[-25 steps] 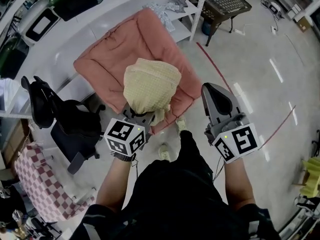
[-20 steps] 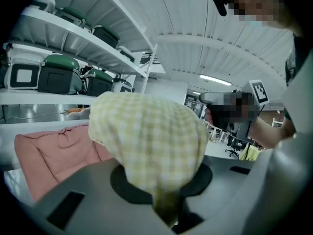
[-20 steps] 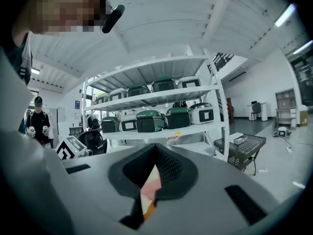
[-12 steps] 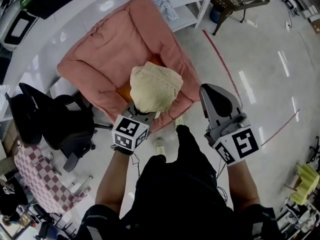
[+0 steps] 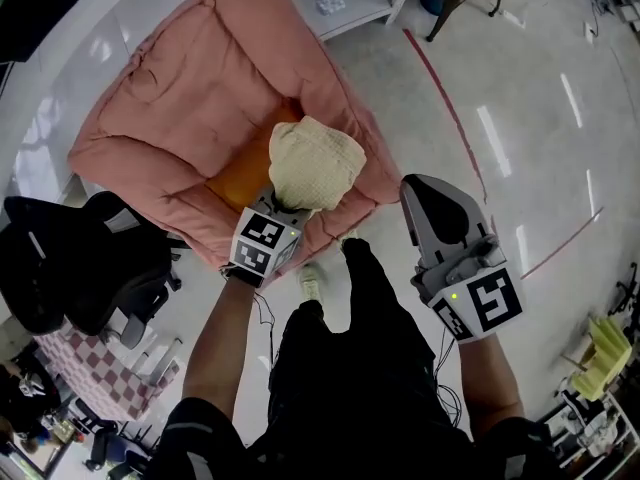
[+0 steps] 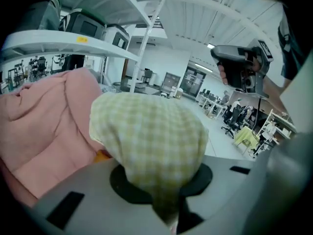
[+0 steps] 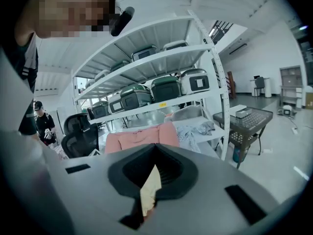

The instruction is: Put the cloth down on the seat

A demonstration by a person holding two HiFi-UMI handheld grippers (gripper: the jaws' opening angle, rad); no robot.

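A pale yellow checked cloth [image 5: 315, 163] hangs bunched from my left gripper [image 5: 285, 203], which is shut on its lower end. In the left gripper view the cloth [image 6: 151, 141] bulges up out of the closed jaws of the left gripper [image 6: 164, 199] and fills the middle. It hovers over the front part of the padded pink seat [image 5: 200, 98], beside an orange patch [image 5: 240, 173] in the seat's hollow. My right gripper [image 5: 440, 193] is held apart at the right over the floor, jaws together. A thin pale sliver shows in the seam of the right gripper [image 7: 146, 195].
A black office chair [image 5: 70, 268] stands left of the seat, with a pink checked fabric [image 5: 90, 378] below it. A white shelf unit [image 5: 340, 8] rises behind the seat. A red line [image 5: 450, 118] crosses the glossy floor. The person's legs are directly below.
The person has stepped closer to the pink seat. The left gripper has carried the cloth forward, over the seat's front edge. The right gripper keeps its place at the right.
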